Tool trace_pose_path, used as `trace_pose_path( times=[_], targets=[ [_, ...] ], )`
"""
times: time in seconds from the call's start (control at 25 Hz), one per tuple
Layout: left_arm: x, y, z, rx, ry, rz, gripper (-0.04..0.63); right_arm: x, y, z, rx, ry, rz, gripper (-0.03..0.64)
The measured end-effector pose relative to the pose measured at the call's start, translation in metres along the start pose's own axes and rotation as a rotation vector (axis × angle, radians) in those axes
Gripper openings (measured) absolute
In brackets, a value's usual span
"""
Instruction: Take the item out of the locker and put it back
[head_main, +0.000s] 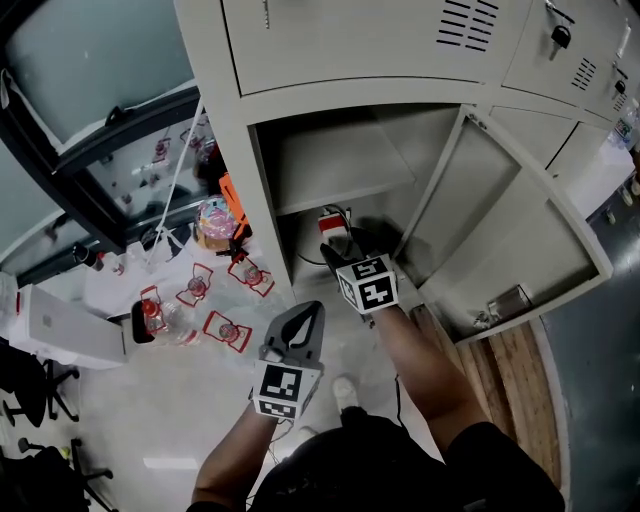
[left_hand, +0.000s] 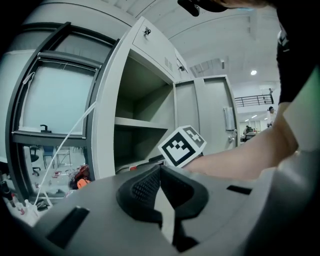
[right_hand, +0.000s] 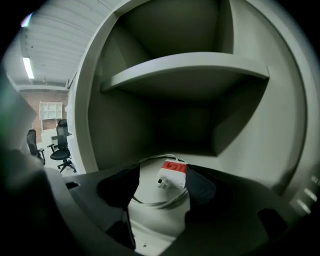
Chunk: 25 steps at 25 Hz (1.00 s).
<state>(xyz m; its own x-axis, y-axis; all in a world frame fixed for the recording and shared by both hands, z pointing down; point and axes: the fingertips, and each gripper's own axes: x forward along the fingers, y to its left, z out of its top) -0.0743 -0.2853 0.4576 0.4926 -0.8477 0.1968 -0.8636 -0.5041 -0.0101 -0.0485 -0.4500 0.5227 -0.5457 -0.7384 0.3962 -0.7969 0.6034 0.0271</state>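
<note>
Pale grey-beige sheet-metal locker (head_main: 236, 150), door (head_main: 500, 215) the same shade. Small charger block (right_hand: 172, 176) in it: white, red label on top with dark marks, white cable (right_hand: 157, 203). Your left gripper (left_hand: 160, 172) and right gripper (right_hand: 159, 184): grey bodies, black ribbed pads (right_hand: 204, 186), cubes white with black square markers. Brown wood-grain floor strip (head_main: 500, 360) beside you.

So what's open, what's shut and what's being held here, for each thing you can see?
Lower locker door: swung wide open.
Upper locker door: shut.
White charger: lying on the locker floor between the right gripper's jaws, not gripped.
Right gripper: reaching into the locker, jaws apart.
Left gripper: outside the locker, jaws together, empty.
</note>
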Motion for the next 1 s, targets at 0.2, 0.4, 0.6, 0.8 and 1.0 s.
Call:
trace_pose_path(
  times=[0.2,0.4,0.6,0.8,1.0],
  targets=[
    [0.006,0.006,-0.006,-0.013,0.012,0.014,0.005,0.023,-0.012,-0.009,-0.007,0.068,-0.020,0.281],
    [0.010,0.012,-0.010,-0.023,0.017,0.027,0.005,0.036,-0.018,-0.013,-0.008,0.133,-0.033,0.290],
    [0.014,0.015,-0.008,-0.026,0.012,0.028,0.005,0.044,-0.020,-0.017,-0.012,0.188,-0.053,0.299],
    [0.015,0.015,-0.006,-0.031,0.009,0.026,0.005,0.051,-0.020,-0.017,0.030,0.231,-0.047,0.325],
    [0.012,0.017,-0.007,-0.034,0.008,0.025,0.005,0.060,-0.022,-0.024,0.003,0.279,-0.091,0.312]
  ],
)
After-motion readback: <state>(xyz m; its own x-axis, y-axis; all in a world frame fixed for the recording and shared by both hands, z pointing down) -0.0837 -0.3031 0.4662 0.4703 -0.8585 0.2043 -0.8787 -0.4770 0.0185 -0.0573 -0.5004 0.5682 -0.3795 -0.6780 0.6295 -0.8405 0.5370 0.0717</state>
